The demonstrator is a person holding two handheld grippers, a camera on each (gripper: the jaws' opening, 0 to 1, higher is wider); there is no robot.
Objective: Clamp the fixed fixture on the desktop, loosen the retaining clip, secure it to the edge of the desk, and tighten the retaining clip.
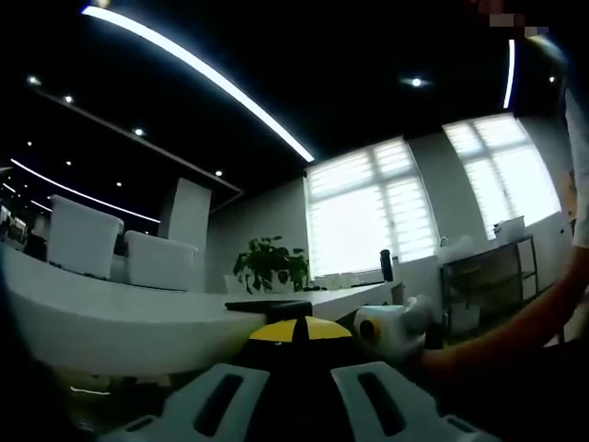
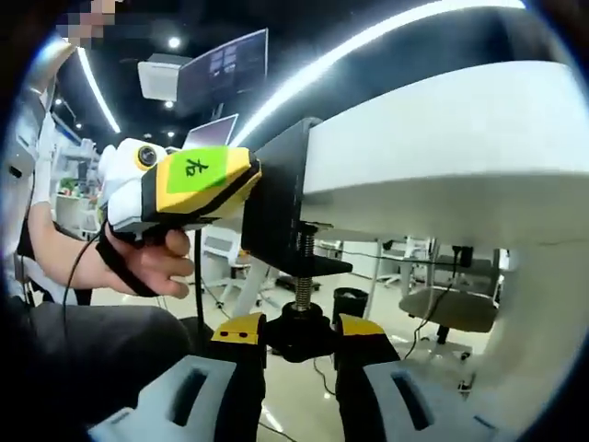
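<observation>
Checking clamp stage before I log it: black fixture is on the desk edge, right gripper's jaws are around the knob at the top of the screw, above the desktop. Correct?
Not quite. The right gripper has its jaws around the knob at the bottom of the screw, below the desk, not above it. The right gripper view shows this. The black fixture is on the desk edge.

Office: white desks point(image 1: 110, 322), monitors point(image 2: 221, 60), blinds point(image 1: 368, 207).
</observation>
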